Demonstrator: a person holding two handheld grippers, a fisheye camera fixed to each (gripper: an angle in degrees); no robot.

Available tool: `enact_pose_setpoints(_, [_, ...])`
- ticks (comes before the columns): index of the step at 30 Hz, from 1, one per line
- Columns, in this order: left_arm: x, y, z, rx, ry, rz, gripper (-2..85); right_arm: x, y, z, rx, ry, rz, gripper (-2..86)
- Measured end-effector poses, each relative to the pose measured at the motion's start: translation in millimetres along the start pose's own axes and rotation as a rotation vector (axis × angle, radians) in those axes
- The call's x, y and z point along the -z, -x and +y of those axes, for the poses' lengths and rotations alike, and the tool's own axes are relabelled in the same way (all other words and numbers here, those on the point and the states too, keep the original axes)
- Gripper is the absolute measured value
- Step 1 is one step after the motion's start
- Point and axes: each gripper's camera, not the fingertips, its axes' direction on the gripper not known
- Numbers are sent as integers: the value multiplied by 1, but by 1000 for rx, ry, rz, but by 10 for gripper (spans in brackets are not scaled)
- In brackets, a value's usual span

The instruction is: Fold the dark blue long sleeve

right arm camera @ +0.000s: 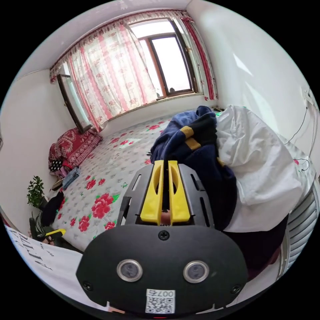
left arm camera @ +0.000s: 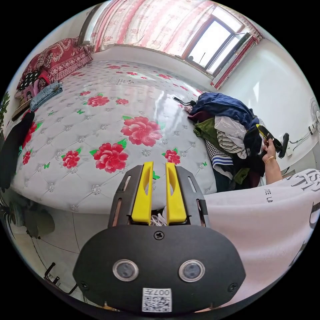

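Your right gripper (right arm camera: 165,162) meets the dark blue long sleeve garment (right arm camera: 200,160) on the clothes heap.

Its yellow jaws stand nearly together; whether they pinch cloth, you cannot tell. The garment lies bunched, no clear long axis. Your left gripper (left arm camera: 159,164) hangs narrowly parted, empty, over the flowered white mattress (left arm camera: 100,133).

Daylight pours in through the window (left arm camera: 218,43) beyond the left gripper (left arm camera: 159,165), and its panes are blown out to plain white. The pink curtains (right arm camera: 110,83) glow, lit from behind. A broad sheen of glare lies on the glossy bed cover (left arm camera: 160,96) ahead of that gripper. In the right gripper view a slanted patch of sun falls on the white wall (right arm camera: 246,70) above and to the right of the right gripper (right arm camera: 165,163). The dark blue long sleeve (right arm camera: 203,173) just past it reads almost black in its folds. Both views are round fisheye pictures with black corners; straight lines bow toward the rim. The near housing of each gripper is slightly soft.
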Motion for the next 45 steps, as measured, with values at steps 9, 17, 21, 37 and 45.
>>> enact_pose_setpoints(9, [12, -14, -15, -65, -170, 124, 103, 4, 227, -5, 402, 89, -746, 1])
enact_pose_setpoints(17, [9, 30, 4, 36, -176, 117, 122, -80, 413, 105, 684, 656, -1045, 23])
enact_pose_setpoints(21, [2, 73, 39, 179, -104, 13, 113, -117, 428, 146, 677, 720, -1017, 49])
enact_pose_setpoints(37, [-50, 117, 80, 225, 55, 85, 119, -335, 553, 254, 958, 915, -617, 96])
enact_pose_setpoints(45, [-56, 114, 57, 157, 60, 71, 121, -402, 558, 225, 608, 988, -760, 22])
